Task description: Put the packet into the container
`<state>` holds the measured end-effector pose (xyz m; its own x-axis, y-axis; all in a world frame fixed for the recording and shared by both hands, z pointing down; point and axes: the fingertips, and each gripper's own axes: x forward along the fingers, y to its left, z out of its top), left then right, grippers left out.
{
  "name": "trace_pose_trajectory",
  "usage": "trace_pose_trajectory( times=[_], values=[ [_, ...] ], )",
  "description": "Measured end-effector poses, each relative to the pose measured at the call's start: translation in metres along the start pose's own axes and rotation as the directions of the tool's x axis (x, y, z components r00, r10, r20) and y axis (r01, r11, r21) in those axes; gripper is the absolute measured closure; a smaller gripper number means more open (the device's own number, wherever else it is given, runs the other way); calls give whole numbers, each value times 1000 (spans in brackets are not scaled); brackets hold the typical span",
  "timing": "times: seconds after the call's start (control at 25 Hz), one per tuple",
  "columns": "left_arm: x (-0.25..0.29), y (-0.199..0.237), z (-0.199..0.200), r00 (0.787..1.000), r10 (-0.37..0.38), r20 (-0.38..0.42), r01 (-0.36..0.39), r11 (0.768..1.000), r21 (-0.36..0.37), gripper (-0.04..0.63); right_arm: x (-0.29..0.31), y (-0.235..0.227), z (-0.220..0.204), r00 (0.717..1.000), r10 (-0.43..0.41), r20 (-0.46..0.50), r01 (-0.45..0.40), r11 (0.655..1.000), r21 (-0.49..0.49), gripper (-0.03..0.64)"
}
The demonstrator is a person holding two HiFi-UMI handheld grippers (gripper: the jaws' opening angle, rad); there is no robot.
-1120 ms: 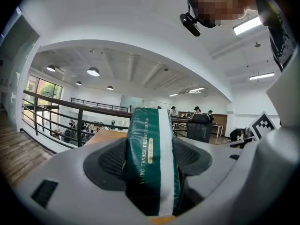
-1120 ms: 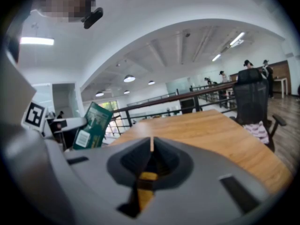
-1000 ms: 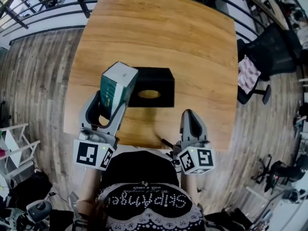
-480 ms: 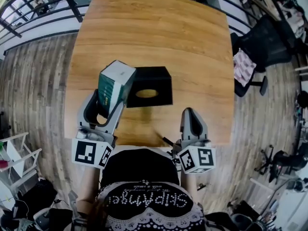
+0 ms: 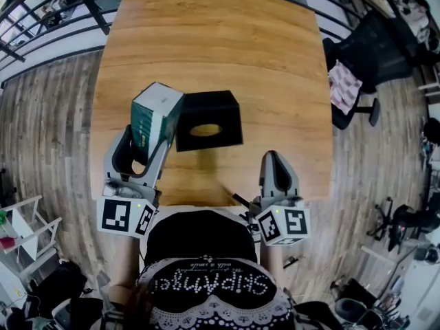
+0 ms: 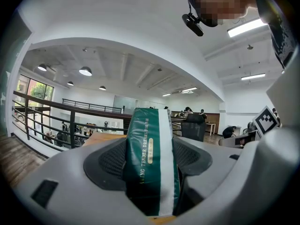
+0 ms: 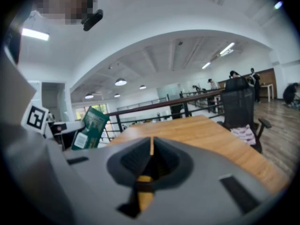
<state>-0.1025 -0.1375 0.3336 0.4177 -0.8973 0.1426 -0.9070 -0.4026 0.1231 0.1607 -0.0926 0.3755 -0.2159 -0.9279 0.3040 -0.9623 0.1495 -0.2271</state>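
Gripping the green packet upright between its jaws, the left tongs hover; the black container sits just to their right. The right tongs are closed and empty. Probably best: center the packet over the oval slot, narrow end down, before releasing.

Setting: open-plan office, railed upper level as far as can be told. Evidence:
- black metal railing along the edge
- grey-brown wood-plank floor
- large light-wood table
- black swivel office chair near the table
- round white ceiling lamps and long strip lights
- tall windows
- seated person at far desks
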Motion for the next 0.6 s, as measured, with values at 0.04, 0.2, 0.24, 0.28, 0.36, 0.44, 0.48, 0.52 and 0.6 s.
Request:
trace_pose_trajectory(
  times=[0.04, 0.2, 0.24, 0.28, 0.36, 0.44, 0.48, 0.52, 0.6],
  values=[
    [0, 1, 1, 1000, 0, 2, 0, 1000, 2, 256, -1, 0, 0, 1000, -2, 3, 2, 1000, 1, 575],
    [3, 4, 4, 1000, -3, 10, 3, 1000, 8, 258, -3, -2, 0, 1000, -14, 9, 14, 1000, 6, 575],
    [4, 4, 5, 1000, -5, 13, 5, 1000, 11, 258, -4, -4, 0, 1000, -18, 10, 18, 1000, 7, 575],
    [5, 4, 7, 1000, -9, 17, 8, 1000, 13, 258, -5, -5, 0, 1000, -22, 11, 22, 1000, 8, 575],
    [7, 2, 10, 1000, -18, 23, 18, 1000, 19, 258, -7, -8, 1, 999, -28, 16, 28, 1000, 12, 575],
    [9, 1, 13, 999, -30, 27, 30, 999, 26, 258, -9, -9, 1, 999, -34, 19, 33, 999, 15, 575],
    [10, 1, 14, 999, -37, 27, 36, 999, 31, 259, -9, -9, 1, 999, -36, 19, 36, 999, 17, 575],
    [12, 0, 15, 999, -44, 26, 43, 998, 35, 259, -9, -9, 1, 999, -37, 20, 37, 999, 18, 575],
    [15, -2, 16, 998, -61, 19, 60, 997, 44, 259, -9, -10, 1, 999, -38, 20, 37, 999, 21, 575]
  ],
)
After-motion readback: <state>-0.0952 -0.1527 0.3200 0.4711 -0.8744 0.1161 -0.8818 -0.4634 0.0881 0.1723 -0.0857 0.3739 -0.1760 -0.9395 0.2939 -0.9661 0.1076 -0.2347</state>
